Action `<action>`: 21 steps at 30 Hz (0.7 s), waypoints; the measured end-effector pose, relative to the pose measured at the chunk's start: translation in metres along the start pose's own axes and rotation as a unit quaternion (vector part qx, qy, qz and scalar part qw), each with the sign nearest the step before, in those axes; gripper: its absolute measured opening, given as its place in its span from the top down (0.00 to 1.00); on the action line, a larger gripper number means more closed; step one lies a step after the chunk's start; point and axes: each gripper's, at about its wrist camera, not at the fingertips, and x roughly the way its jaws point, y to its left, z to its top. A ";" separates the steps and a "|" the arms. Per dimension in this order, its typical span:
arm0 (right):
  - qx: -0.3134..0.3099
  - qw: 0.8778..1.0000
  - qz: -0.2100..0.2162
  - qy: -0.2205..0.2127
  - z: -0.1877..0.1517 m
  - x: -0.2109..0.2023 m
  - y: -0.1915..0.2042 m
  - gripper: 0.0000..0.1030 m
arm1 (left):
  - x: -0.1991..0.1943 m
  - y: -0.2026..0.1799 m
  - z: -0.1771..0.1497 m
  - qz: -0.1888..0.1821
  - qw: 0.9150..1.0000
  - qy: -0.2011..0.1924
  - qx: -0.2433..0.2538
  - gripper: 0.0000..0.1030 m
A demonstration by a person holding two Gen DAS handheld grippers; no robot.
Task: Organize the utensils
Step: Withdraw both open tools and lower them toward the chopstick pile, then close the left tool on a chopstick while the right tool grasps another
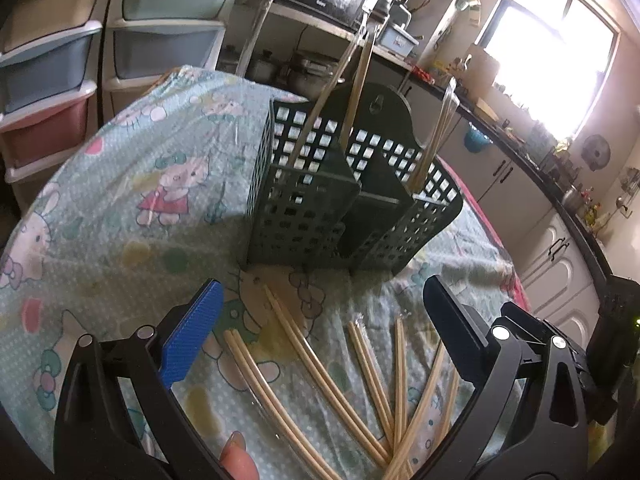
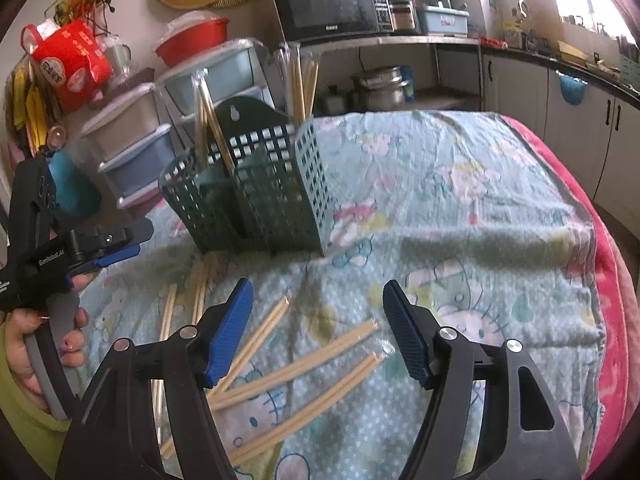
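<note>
Loose chopsticks (image 2: 296, 364) lie before green caddy (image 2: 256, 200).

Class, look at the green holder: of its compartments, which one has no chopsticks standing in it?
The middle compartment of the green holder is empty. The two outer ones each hold upright chopsticks, while more lie loose on the cloth.

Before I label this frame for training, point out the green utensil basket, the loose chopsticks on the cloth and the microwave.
green utensil basket (image 2: 280, 208): right wrist view, front lattice wall.
loose chopsticks (image 2: 304, 364): right wrist view, mid-shaft of one pair lying on the cloth.
microwave (image 2: 326, 6): right wrist view, dark door glass.
</note>
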 end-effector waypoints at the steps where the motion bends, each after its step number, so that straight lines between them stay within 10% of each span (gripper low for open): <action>1: 0.000 1.000 0.001 0.006 -0.002 0.002 0.000 0.37 | 0.002 0.000 -0.002 0.001 1.000 0.003 0.000 0.11; 12: 0.019 0.998 0.000 0.064 -0.012 0.029 -0.012 0.52 | 0.028 0.006 -0.010 0.001 0.999 0.046 -0.002 0.11; 21: 0.060 0.991 -0.013 0.117 -0.014 0.055 -0.036 0.59 | 0.055 0.013 -0.015 0.004 0.995 0.098 -0.015 0.37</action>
